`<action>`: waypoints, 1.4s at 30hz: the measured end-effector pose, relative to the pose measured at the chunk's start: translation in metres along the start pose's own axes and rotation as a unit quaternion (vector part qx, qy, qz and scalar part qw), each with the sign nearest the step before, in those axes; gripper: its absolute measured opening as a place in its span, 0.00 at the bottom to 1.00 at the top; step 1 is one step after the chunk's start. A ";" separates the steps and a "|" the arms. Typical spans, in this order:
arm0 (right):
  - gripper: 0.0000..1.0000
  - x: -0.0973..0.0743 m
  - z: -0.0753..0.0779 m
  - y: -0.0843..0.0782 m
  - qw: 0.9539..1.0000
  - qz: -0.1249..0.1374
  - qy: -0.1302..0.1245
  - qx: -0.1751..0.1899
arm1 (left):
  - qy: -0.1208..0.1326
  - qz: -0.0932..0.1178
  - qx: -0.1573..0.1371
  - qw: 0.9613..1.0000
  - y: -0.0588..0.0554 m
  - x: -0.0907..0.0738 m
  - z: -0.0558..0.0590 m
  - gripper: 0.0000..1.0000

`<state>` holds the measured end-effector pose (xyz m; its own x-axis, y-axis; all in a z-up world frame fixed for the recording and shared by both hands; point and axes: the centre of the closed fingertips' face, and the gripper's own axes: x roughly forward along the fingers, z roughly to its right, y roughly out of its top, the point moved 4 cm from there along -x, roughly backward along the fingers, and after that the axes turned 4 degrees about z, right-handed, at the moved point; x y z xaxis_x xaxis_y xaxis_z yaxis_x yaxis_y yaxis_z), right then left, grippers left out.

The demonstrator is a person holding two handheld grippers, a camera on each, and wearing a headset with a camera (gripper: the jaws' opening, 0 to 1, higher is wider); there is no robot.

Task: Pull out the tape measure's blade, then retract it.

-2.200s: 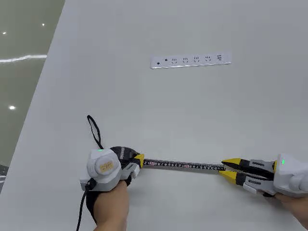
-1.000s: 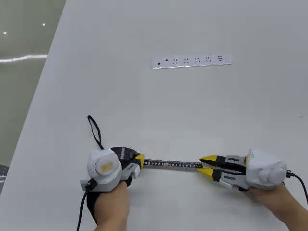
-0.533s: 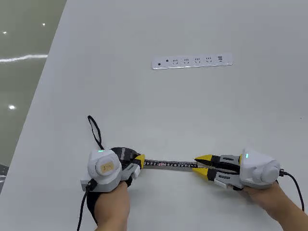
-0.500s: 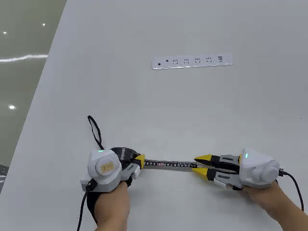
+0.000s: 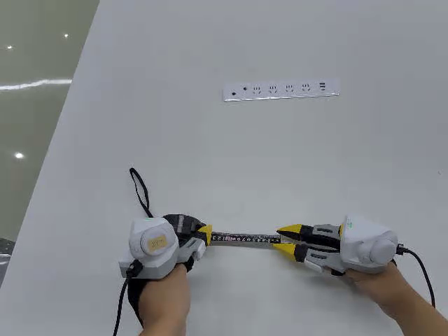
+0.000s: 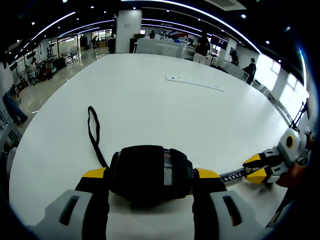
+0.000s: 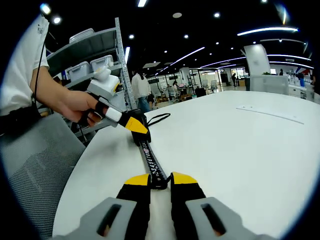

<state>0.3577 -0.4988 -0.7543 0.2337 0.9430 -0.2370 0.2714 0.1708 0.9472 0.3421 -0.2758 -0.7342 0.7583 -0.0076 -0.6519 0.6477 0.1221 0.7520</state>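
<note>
Between the jaws of the left hand-held gripper (image 6: 150,176): the black tape measure case (image 6: 150,167), clamped on both sides and resting on the white table (image 5: 210,161).
Between the jaws of the right hand-held gripper (image 7: 160,181): the end of the blade (image 7: 149,154), pinched with the jaws nearly closed.
From one hand-held gripper to the other: the drawn-out blade lies flat and straight just over the table.
Ahead of the left hand-held gripper: a black wrist strap (image 6: 92,131) trails loose from the case.
Well beyond both hand-held grippers: a white power strip (image 5: 280,90).
Case, handling: probably rigid and compact with some weight. Its smooth sides could slip, so a firm squeeze across the flat sides suits it.
Blade, handling: likely thin springy steel, stiff lengthwise but easy to kink if twisted. The spring probably pulls it inward. It is best held at the very end and fed back slowly.
Count: one tape measure case, one blade, one wrist strap, one power strip, two hand-held grippers.
</note>
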 end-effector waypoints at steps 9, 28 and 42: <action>0.13 0.010 -0.002 0.002 1.000 0.001 0.002 0.000 | 0.000 0.001 -0.002 1.000 0.000 0.000 0.000 0.66; 0.13 0.029 -0.010 0.006 1.000 0.001 0.013 -0.003 | -0.001 0.001 -0.002 1.000 0.000 0.001 -0.001 0.66; 0.13 0.044 -0.012 0.009 1.000 0.000 0.018 -0.003 | 0.000 0.002 -0.002 1.000 0.000 0.001 -0.001 0.66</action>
<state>0.3594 -0.4519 -0.7535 0.1994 0.9526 -0.2297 0.2664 0.1728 0.9482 0.3432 -0.2751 -0.7350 0.7605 -0.0076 -0.6493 0.6448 0.1267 0.7537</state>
